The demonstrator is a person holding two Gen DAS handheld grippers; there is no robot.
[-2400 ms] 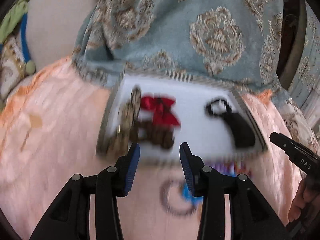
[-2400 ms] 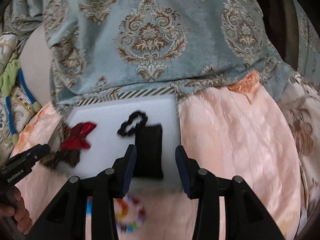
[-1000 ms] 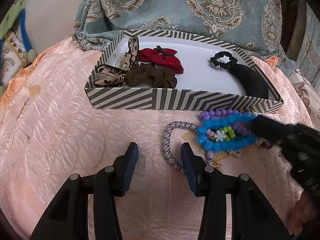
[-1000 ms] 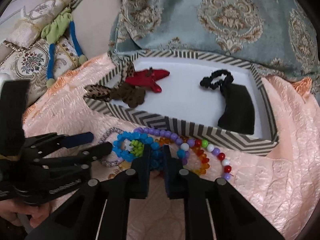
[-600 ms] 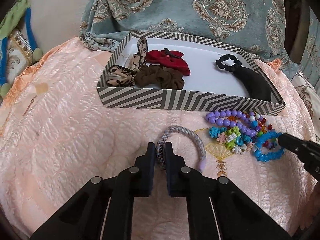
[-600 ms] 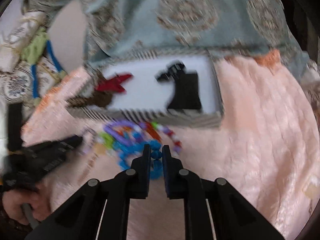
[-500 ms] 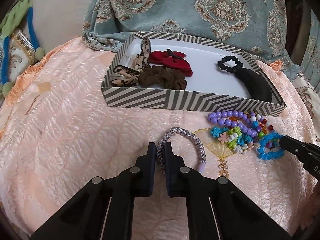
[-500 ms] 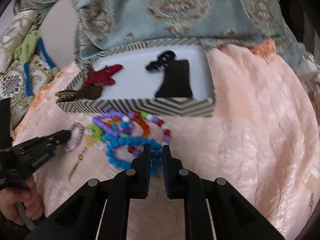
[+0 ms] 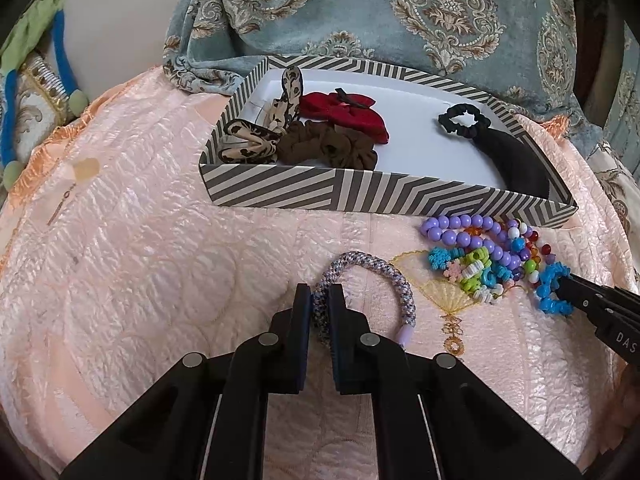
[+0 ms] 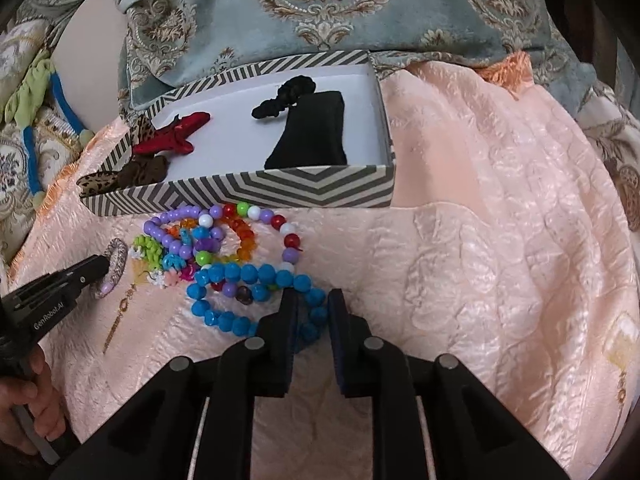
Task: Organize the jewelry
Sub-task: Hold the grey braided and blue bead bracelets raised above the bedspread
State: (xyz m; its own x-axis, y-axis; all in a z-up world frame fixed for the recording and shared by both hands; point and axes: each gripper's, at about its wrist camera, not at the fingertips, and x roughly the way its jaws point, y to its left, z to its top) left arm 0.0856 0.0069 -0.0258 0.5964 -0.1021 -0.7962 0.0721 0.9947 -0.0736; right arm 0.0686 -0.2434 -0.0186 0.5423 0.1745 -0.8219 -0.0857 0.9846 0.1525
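Blue bracelet (image 10: 256, 300) dragged; scrunchies boxed (image 9: 276, 194).

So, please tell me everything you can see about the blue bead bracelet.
The blue bead bracelet is a loop of round, glossy, bright blue beads that look like plastic. It lies on the peach quilt, in front of the striped box, touching the pile of mixed beads. The right claw is shut on its near side.

Bare bedspread (image 10: 500, 280) lies right of the striped box (image 10: 280, 190); beads (image 10: 224, 240) crowd its front.
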